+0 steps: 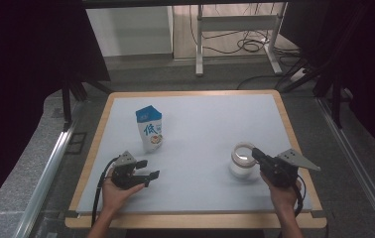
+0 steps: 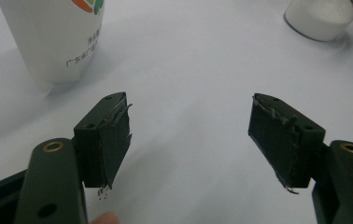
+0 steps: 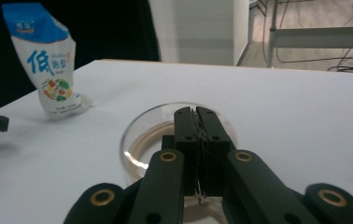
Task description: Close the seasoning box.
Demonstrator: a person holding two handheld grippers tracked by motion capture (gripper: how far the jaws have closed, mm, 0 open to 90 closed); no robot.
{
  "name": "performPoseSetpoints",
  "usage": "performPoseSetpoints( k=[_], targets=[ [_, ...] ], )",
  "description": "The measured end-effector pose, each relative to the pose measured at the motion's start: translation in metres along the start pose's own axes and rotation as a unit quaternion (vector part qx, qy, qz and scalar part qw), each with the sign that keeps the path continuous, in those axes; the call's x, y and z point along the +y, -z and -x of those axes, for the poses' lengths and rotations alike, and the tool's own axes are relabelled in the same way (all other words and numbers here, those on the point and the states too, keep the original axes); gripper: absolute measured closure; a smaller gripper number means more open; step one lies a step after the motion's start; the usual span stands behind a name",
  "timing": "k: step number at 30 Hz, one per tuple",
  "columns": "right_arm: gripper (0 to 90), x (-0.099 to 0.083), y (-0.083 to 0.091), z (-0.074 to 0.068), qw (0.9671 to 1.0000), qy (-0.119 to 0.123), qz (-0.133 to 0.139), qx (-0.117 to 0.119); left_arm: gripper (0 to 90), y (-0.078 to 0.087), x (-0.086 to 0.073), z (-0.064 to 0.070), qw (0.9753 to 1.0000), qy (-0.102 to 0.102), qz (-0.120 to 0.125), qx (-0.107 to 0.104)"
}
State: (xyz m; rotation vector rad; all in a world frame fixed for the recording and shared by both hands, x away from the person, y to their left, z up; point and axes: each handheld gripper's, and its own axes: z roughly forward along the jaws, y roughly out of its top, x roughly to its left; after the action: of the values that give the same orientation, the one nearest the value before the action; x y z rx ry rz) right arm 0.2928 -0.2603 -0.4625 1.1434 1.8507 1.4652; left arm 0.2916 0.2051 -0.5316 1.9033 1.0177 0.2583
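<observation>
Here, two hand-held grippers are working over a pale blue table (image 1: 200, 163) with a wooden edge. The left gripper (image 1: 147, 170) is hovering low at the near left, held in the person's left hand (image 1: 116, 193); in the left gripper view its jaws are standing wide apart with nothing between them, bare tabletop showing in the gap. The worn pads (image 2: 114, 140) are looking frayed at the edges.

The right gripper (image 1: 256, 153) is sitting at the near right, gripped by the right hand (image 1: 283, 194). Its jaws are pressed together, and the tips are reaching over the rim of a glass jar (image 1: 242, 161). In the right gripper view the closed tips (image 3: 195, 114) are lying above the jar's round mouth (image 3: 139, 149); whether they are pinching the rim or just meeting over it, I cannot tell.

The jar is standing upright, with white contents in its lower part. A milk carton (image 1: 149, 128), blue-topped and white-bodied, is standing upright behind the left gripper, well apart from the jar.
</observation>
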Motion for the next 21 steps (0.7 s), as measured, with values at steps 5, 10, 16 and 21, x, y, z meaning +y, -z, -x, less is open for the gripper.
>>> performPoseSetpoints(
  k=[5, 10, 16, 21],
  targets=[
    [77.5, -0.001, 0.014, 0.019, 0.9998, -0.005, 0.008, -0.015, 29.1, 0.000, 0.000, -0.002, 1.0000, 0.002, 0.000, 0.002],
    [62.8, -0.007, 0.025, 0.044, 0.9991, -0.011, 0.003, -0.041, 29.1, 0.002, -0.001, -0.002, 1.0000, 0.004, 0.001, 0.003],
    [49.1, -0.022, 0.024, 0.070, 0.9978, -0.014, -0.036, -0.053, 29.1, 0.002, -0.001, -0.005, 1.0000, 0.007, 0.002, 0.007],
    [44.5, -0.033, 0.015, 0.079, 0.9953, -0.005, -0.069, -0.067, 29.1, 0.003, -0.002, -0.008, 0.9999, 0.012, 0.002, 0.012]
  ],
)
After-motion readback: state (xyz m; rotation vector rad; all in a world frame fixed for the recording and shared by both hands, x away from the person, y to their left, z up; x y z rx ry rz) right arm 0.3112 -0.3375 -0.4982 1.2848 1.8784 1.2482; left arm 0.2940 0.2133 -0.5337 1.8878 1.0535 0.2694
